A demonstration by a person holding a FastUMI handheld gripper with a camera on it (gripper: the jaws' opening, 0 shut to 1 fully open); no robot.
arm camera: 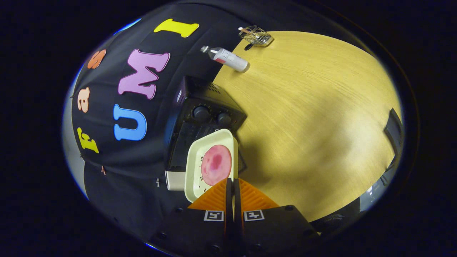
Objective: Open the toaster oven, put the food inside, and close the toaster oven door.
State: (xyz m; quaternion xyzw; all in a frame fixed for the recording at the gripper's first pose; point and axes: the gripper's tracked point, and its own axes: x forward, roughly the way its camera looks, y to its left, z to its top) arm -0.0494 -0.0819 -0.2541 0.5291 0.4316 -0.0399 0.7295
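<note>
The black toaster oven (203,117) with two round knobs stands on the pale wooden table (314,125), against the booth's wall. Just ahead of it, a cream rectangular plastic tray (194,171) carrying a round pink slice of food (216,165) is pinched at its near rim by the gripper (233,185), whose fingers are nearly together. Beyond the oven lie a white bottle (228,59) and a wire basket (257,35).

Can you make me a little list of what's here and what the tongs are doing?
tongs: fingers closed on the tray's near rim
tray: cream, held tilted, in front of the toaster oven
food: round pink slice lying in the tray
toaster oven: black, two knobs, beyond the tray; door state unclear
bottle: lying on its side, farther back
wire basket: beyond the bottle
table: light wood
</note>
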